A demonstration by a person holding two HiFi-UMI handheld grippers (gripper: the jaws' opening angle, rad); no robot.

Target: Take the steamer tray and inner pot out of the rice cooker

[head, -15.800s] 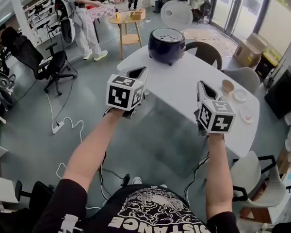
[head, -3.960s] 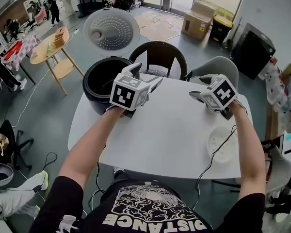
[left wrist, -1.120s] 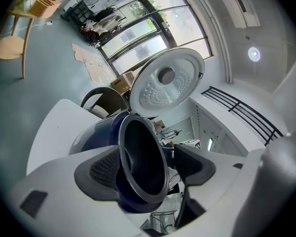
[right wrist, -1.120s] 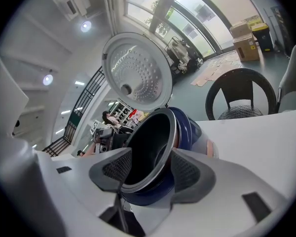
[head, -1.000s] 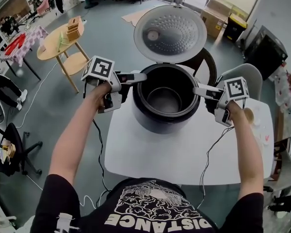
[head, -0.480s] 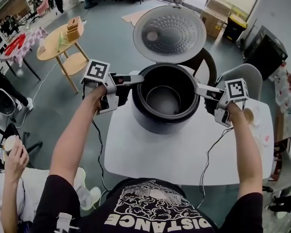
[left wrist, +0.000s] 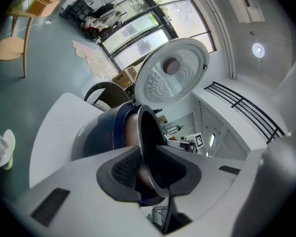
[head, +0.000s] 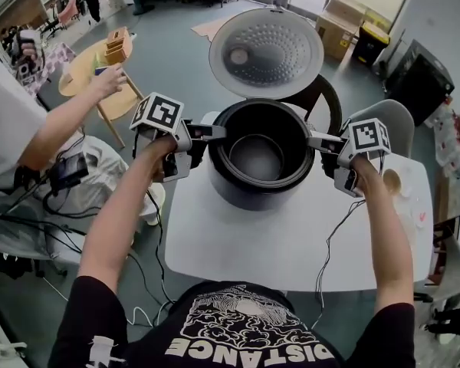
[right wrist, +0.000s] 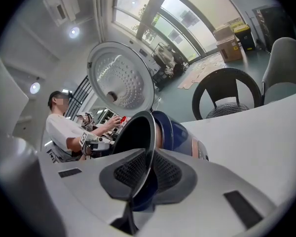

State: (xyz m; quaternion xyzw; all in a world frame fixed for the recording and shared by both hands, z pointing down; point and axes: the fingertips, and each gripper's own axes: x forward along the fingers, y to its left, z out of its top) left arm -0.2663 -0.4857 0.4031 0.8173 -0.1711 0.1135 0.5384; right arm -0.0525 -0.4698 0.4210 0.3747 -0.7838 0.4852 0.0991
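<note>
Rim of inner pot point(head: 254, 156) pinched by hand-held grippers point(head: 218, 131) point(head: 312, 139) (just closing).

The near stretch of the inner pot's point(left wrist: 144, 131) rim is covered by the pads of the left gripper point(left wrist: 148, 168) and right gripper point(right wrist: 148, 174), whose jaws have just been closing onto it. Beyond the left gripper, a bystander point(head: 15, 121) is cut off at the edge of view. Small items point(head: 391, 181) on the worktop point(head: 291, 236) beside the right gripper cannot be identified.

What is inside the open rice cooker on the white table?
A dark round insert with a bare grey bottom sits inside the rice cooker; no food shows. Whatever lies under the insert is covered, so I cannot tell whether it is the tray or the pot.
</note>
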